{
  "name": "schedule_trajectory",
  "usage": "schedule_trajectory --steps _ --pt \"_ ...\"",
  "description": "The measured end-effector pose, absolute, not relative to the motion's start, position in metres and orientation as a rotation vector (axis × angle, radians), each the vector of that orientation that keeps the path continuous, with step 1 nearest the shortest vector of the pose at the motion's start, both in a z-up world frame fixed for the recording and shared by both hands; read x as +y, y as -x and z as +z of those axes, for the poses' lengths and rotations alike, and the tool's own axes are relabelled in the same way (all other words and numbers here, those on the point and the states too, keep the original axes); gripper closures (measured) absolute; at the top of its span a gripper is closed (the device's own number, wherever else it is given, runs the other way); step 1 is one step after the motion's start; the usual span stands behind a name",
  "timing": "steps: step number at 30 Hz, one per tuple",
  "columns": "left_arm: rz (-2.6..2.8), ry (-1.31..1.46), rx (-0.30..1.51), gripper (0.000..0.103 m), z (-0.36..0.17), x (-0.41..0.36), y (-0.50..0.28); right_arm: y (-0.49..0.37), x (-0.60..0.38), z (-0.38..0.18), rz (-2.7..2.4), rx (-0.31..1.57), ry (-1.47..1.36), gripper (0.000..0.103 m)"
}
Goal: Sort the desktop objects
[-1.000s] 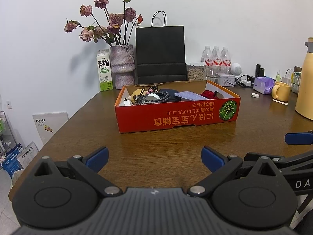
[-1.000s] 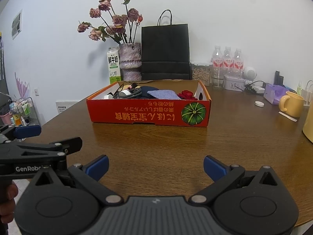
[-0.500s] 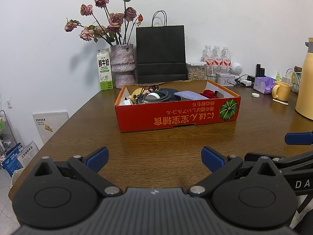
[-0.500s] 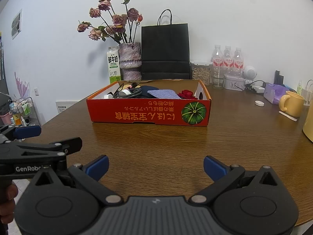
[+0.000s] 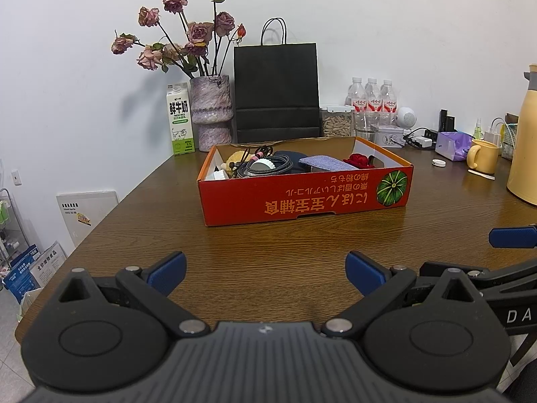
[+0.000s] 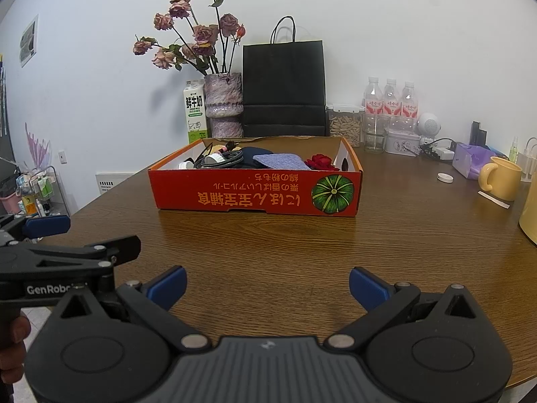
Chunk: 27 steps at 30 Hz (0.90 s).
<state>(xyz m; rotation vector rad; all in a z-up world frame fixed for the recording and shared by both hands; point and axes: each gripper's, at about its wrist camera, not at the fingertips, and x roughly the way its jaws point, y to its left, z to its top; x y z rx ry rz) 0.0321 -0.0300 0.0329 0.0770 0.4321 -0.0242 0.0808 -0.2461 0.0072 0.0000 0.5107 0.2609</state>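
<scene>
I see the red cardboard box (image 5: 303, 194) sitting on the brown wooden table (image 5: 285, 255), near the middle and ahead of both tools, with its long axis running left to right across my view and its long printed side facing me; the lettering on that side reads upside down, and the green pumpkin picture sits at its right end. From the right wrist camera the box (image 6: 255, 194) looks turned slightly, its right end angling away. Inside it I can make out a coiled cable (image 5: 265, 166), a bluish cloth (image 5: 325, 163) and something red (image 5: 359, 160), all lying loose. My left gripper (image 5: 265, 270) hovers low over the near table edge with its blue-tipped fingers (image 5: 166, 268) spread wide apart and nothing between them. My right gripper (image 6: 267, 287) is likewise spread open and empty, just beside the left one. Behind the box stand a vase of dried roses (image 5: 211, 110), a milk carton (image 5: 180, 119) and a black paper bag (image 5: 276, 92). Compared with half a second and a second ago, nothing has shifted.
</scene>
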Motion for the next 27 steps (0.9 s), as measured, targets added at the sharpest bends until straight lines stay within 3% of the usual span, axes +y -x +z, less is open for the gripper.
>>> schedule_trajectory --steps 27 --pt "-0.024 -0.069 0.440 0.000 0.0302 -0.0273 -0.0310 -0.0807 -0.2490 0.0076 0.259 0.513 0.005 0.000"
